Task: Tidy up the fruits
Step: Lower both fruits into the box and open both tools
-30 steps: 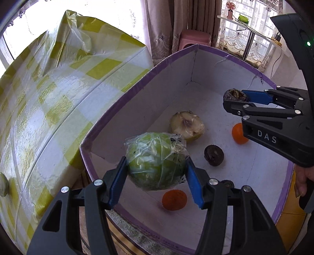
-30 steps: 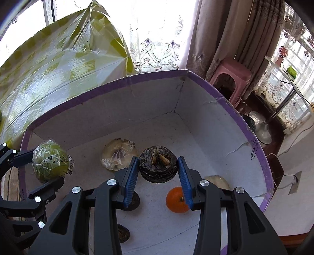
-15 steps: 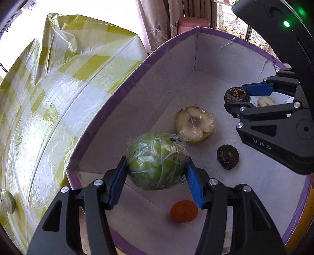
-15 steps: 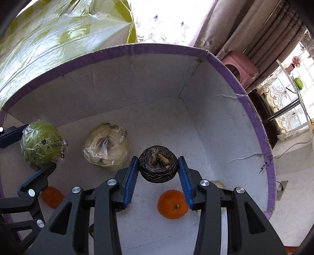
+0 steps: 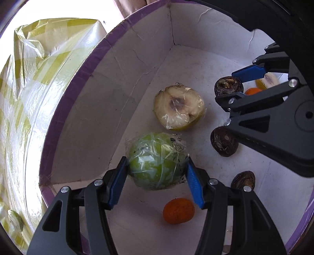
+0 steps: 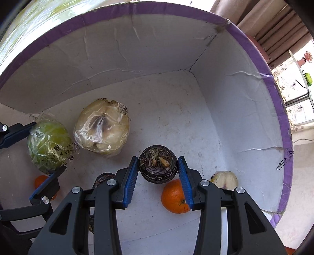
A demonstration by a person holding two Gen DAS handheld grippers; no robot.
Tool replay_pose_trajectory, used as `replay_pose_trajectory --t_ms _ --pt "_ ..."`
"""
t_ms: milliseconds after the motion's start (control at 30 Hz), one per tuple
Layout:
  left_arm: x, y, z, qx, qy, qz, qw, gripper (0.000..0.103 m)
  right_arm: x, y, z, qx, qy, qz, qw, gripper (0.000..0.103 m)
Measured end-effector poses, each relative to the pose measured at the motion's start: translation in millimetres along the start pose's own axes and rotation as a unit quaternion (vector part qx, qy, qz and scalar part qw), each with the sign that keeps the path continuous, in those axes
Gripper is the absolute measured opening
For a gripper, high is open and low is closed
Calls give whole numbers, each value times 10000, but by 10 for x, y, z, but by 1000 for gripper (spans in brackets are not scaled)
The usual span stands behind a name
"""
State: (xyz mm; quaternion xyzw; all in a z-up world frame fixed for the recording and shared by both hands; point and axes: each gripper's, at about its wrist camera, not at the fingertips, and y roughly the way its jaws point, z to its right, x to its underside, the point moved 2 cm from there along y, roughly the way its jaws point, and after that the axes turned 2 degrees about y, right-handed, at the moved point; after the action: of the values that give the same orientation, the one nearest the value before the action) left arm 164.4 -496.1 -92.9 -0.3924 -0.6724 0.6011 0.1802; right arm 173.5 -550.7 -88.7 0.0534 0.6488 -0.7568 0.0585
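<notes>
You've got both hand-held grippers loaded, left (image 5: 157, 177) clamping the wrapped green fruit (image 5: 157, 160), right (image 6: 158, 172) the dark one (image 6: 158, 163), low inside the box (image 6: 157, 11) for gentle drops.

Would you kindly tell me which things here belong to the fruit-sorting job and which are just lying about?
Part of the job:
- plastic-wrapped green round fruit, in the left gripper
- dark wrinkled round fruit, in the right gripper
- white purple-rimmed cardboard box
- fruits already inside: wrapped pale cut fruit, orange

Lying about:
- yellow-checked plastic sheet
- brown curtain
</notes>
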Motion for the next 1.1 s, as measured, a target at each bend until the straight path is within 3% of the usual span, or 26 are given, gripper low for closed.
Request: replay_pose_trajectory --t_ms 200,433,1100 --pt "-70 84 -161 180 -37 -163 9997 58 1 143 -28 -69 -92 -343 9993 45" --pt "-109 132 -262 311 -112 -232 9992 58 41 218 -60 -144 -152 -441 9988 60" --pt "-110 74 -383 293 -281 29 9992 65 4 -48 85 -250 337 179 9990 80"
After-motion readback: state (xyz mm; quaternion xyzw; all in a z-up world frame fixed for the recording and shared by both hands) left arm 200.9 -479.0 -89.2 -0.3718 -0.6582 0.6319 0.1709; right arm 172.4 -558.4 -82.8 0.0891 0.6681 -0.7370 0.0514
